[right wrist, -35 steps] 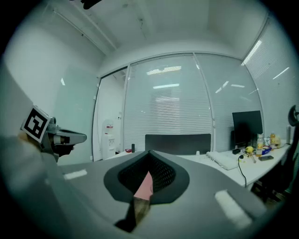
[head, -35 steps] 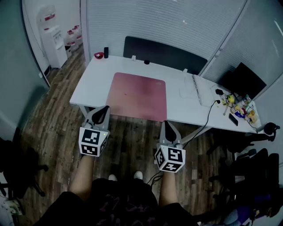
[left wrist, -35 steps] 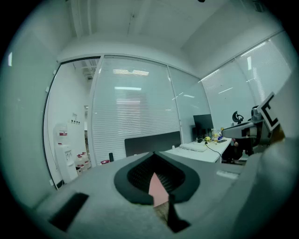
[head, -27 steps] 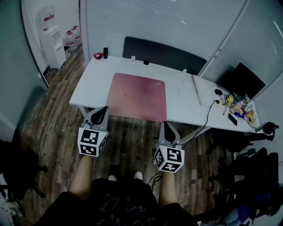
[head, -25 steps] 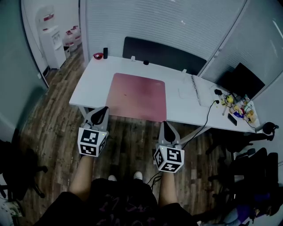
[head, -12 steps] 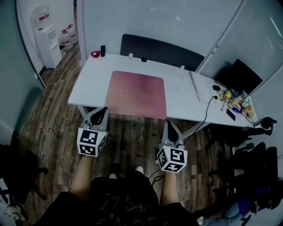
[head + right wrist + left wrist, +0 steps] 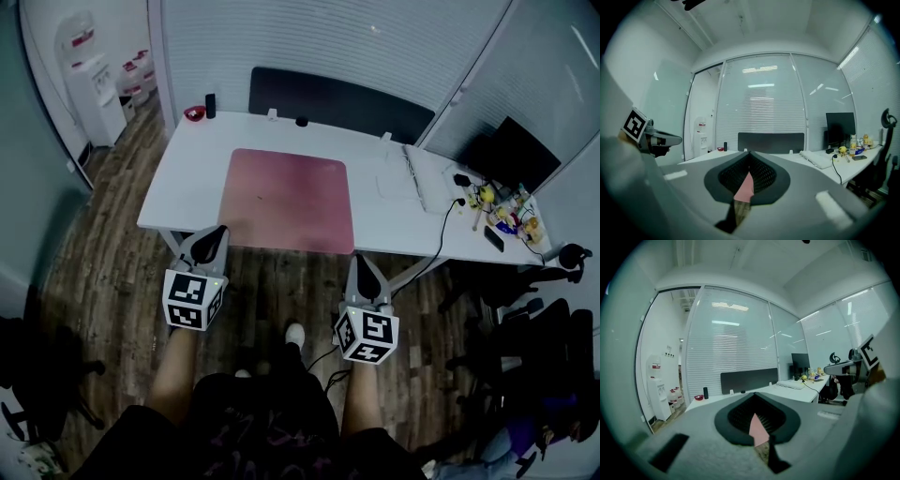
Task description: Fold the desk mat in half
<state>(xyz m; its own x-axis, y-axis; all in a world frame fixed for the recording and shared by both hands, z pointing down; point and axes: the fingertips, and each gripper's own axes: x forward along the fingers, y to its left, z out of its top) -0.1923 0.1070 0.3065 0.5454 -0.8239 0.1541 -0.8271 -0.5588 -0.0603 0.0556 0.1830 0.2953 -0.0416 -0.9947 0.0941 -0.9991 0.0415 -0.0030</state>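
A pink desk mat (image 7: 286,199) lies flat and unfolded on the white desk (image 7: 183,192), its near edge along the desk's front edge. Both grippers hover over the wooden floor, short of the desk and touching nothing. My left gripper (image 7: 217,231) points at the mat's near left corner, jaws shut and empty. My right gripper (image 7: 360,260) points at the near right corner, also shut and empty. In the left gripper view, the left gripper (image 7: 753,401) shows only a sliver of pink mat (image 7: 758,432) past its closed jaws. The right gripper (image 7: 747,158) shows the same pink mat (image 7: 744,187).
A white keyboard (image 7: 418,178) lies right of the mat, with a cable, small toys (image 7: 502,211) and a black monitor (image 7: 511,155) further right. A red bowl (image 7: 194,113) and black cylinder (image 7: 210,103) stand at the far left corner. Office chairs (image 7: 525,347) stand at right.
The view has drifted, so the desk sits slightly higher and further left. One foot has stepped forward. Both grippers stay shut, about the same distance from the desk.
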